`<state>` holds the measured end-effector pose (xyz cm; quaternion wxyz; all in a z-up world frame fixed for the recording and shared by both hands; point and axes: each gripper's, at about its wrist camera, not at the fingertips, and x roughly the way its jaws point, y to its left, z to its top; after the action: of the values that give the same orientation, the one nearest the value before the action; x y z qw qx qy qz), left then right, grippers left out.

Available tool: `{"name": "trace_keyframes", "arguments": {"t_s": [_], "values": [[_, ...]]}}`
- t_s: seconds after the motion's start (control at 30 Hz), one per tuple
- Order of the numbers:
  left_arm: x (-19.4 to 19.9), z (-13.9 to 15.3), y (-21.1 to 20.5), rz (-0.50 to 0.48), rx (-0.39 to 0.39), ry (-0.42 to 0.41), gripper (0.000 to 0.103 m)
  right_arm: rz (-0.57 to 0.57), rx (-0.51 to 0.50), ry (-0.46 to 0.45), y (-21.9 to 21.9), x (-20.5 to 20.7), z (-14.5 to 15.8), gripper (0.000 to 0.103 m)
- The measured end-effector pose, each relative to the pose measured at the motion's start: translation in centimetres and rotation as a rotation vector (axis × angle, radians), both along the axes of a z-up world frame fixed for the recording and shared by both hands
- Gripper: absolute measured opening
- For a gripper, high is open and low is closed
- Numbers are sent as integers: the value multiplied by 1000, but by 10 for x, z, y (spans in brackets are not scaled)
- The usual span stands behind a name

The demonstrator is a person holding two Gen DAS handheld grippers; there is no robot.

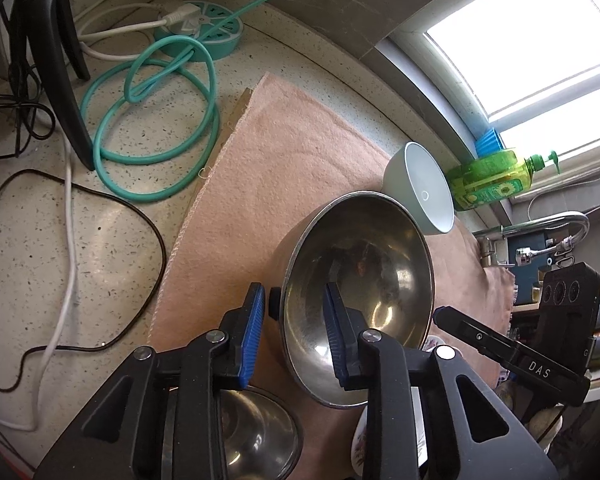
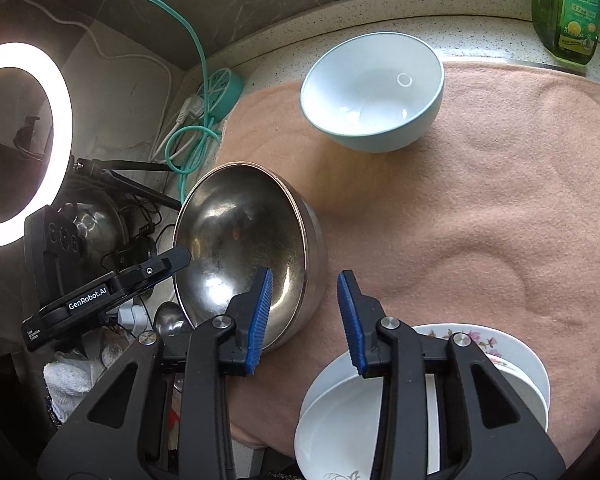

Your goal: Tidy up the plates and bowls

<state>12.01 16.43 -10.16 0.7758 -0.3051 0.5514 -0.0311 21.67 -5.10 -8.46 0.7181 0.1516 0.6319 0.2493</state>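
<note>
Speckled stone counter under us, a pink cloth (image 2: 480, 208) spread across it beneath the window, cables and a teal power hub (image 1: 204, 34) off to the side. We have both grippers on the steel bowl (image 2: 244, 240), which stands tipped up on the cloth, its hollow facing us. Our left gripper (image 1: 296, 332) straddles the rim on its side, one blue pad inside, one outside; the jaws stand narrow, but we cannot tell whether the pads actually press the metal. Our right gripper (image 2: 306, 320) takes the opposite wall the same way, inner pad against the bright inside, outer pad apart from the bowl, so that one reads as not clamped yet.

We judge this as the pick-up of the steel bowl. Next call: squeeze both sides firm, then lift level, since polished steel will likely slip.

The bowl looks thin, shiny, scuffed inside, with a rolled lip. A pale blue bowl (image 2: 374, 92) sits beyond it near the green soap bottle (image 2: 566, 8). White flowered plates (image 2: 420, 400) lie stacked near us, just beside the steel bowl.
</note>
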Motion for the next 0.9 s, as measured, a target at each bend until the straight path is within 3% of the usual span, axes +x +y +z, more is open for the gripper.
{"name": "trace_keyframes", "arguments": {"t_s": [0.2, 0.37, 0.9], "values": [[1, -1, 1, -3, 13, 1, 16, 12, -8, 4, 6, 2, -5, 17], [1, 0, -1, -9, 34, 0, 15, 14, -28, -8, 9, 3, -7, 11], [3, 9, -10, -19, 75, -11, 15, 12, -43, -34, 2, 1, 3, 10]]}}
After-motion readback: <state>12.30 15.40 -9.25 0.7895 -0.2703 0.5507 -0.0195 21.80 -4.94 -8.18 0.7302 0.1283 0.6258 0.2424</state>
